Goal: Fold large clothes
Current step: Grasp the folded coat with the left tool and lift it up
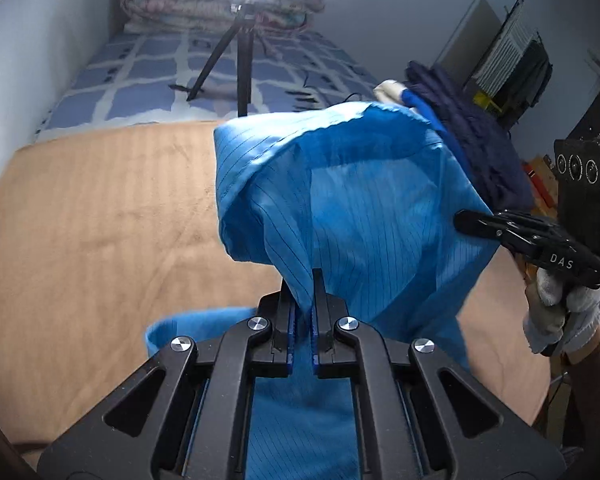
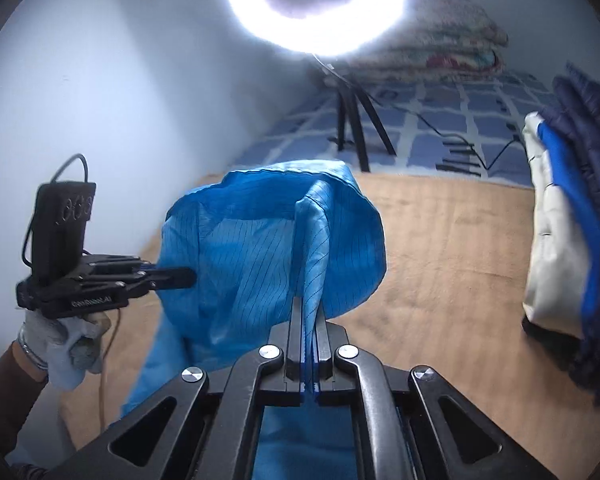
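A large blue pinstriped garment (image 1: 360, 200) hangs lifted above the tan blanket (image 1: 100, 240), bunched between both grippers. My left gripper (image 1: 303, 280) is shut on a fold of it at the near edge; in the right wrist view the same gripper (image 2: 188, 276) bites the cloth from the left. My right gripper (image 2: 308, 308) is shut on another fold of the blue garment (image 2: 268, 240). In the left wrist view the right gripper (image 1: 466, 222) enters from the right, pinching the cloth, held by a gloved hand (image 1: 560, 304).
A stack of folded clothes, dark navy over blue and white (image 2: 568, 232), sits at the right on the tan blanket (image 2: 440, 260). Behind stands a tripod (image 1: 236, 64) with a bright ring light (image 2: 312, 4) on a blue checked bedsheet (image 1: 140, 80). A rolled quilt (image 1: 188, 0) lies by the wall.
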Demonstrator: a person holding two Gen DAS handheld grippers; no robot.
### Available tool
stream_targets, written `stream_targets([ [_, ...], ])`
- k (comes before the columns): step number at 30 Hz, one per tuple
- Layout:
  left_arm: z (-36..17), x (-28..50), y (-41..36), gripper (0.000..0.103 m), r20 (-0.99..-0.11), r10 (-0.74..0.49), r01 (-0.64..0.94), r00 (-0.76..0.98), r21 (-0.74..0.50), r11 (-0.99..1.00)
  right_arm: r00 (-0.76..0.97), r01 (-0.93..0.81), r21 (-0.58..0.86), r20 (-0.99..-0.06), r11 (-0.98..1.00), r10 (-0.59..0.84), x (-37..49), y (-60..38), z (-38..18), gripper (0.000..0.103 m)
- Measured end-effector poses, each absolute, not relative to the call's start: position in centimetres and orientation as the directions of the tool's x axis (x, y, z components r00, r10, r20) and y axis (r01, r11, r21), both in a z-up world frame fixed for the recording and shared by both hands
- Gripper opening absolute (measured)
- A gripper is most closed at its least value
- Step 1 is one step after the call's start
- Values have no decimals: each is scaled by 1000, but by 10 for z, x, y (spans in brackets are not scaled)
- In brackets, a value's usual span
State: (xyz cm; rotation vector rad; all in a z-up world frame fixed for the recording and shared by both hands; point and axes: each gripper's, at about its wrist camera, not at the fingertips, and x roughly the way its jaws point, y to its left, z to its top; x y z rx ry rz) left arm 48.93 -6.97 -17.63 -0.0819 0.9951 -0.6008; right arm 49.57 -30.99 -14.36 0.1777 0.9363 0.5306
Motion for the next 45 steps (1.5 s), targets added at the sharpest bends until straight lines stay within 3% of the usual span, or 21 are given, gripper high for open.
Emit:
stream_targets([
  [7,-139,409,-51,3,-743,-521,423,420,-347,837,499,-381,341,-706,859,502,417,-304,-102,0],
  [16,-123,304,-40,3,-737,-529,449,421,-338,827,516,-388,336,-693,859,504,315,-303,-90,0],
  [26,-167,214,-26,3,-756,-532,418,381,-372,829,483,-409,322,-718,854,502,221,-288,-123,0],
  [35,-219,191,-23,3,-789,-517,366,332,-397,842,448,-408,299,-758,863,474,188,-284,-161,0],
  [45,-233,173,-26,3,-811,-498,398,308,-366,841,424,-417,297,-772,859,474,175,-289,-184,0],
])
